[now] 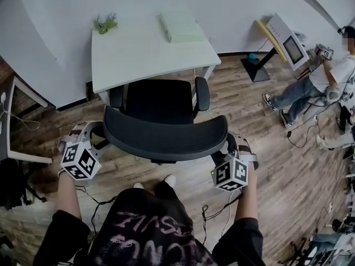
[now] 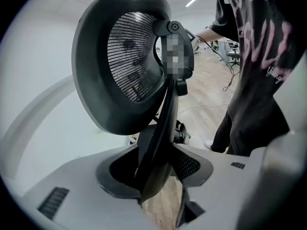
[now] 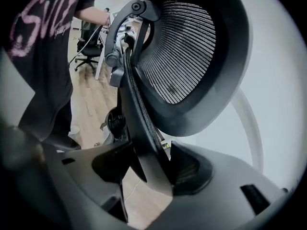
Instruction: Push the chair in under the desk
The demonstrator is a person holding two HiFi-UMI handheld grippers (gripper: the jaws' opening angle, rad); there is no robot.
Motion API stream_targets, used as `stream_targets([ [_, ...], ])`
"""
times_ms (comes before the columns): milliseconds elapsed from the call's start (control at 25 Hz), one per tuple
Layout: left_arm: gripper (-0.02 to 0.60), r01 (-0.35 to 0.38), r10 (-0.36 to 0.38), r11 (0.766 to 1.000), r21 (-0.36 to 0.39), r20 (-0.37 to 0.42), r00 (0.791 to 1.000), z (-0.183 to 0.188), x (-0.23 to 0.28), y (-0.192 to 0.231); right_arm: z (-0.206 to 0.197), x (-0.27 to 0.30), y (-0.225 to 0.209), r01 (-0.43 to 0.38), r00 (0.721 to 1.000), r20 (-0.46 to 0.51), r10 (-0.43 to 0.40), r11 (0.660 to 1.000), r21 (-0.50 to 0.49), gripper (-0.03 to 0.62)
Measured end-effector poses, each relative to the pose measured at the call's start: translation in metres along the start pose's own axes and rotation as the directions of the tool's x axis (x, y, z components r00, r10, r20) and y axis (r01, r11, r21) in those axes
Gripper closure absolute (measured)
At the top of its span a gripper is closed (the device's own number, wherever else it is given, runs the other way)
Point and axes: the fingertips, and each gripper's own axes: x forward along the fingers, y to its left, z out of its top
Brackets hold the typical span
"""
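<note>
Fingers (image 2: 196,166) of both left gripper (image 2: 156,174) and right gripper (image 3: 151,169) we find clamped on the backrest rim of one chair (image 1: 166,131), its seat at the front edge of one desk (image 1: 138,54).

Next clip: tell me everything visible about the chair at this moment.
The chair is a black office chair: dark seat, two armrests, mesh backrest and oval mesh headrest. It stands upright on the wood floor, facing the white desk, seat front at its near edge. The left tool and right tool each clamp a side edge of the backrest.
</note>
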Motion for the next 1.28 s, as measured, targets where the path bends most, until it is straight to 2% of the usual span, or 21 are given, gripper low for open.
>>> stream_targets([
  [400, 0.359, -0.051, 0.050, 0.998, -0.043, -0.034, 0.998, 0.003, 0.032, 0.045, -0.002, 0.048, -0.053, -0.003, 0.999, 0.050, 0.006, 0.999, -0.048, 0.344],
  [920, 0.357, -0.018, 0.017, 0.998, -0.054, -0.018, 1.000, 0.002, 0.066, 0.100, 0.000, 0.099, -0.106, -0.022, 0.999, 0.041, 0.024, 0.998, -0.060, 0.344],
  [1280, 0.357, -0.031, 0.030, 0.998, -0.050, -0.019, 0.999, -0.005, 0.086, 0.144, 0.010, 0.135, -0.140, -0.015, 0.999, 0.030, 0.016, 0.999, -0.051, 0.344],
])
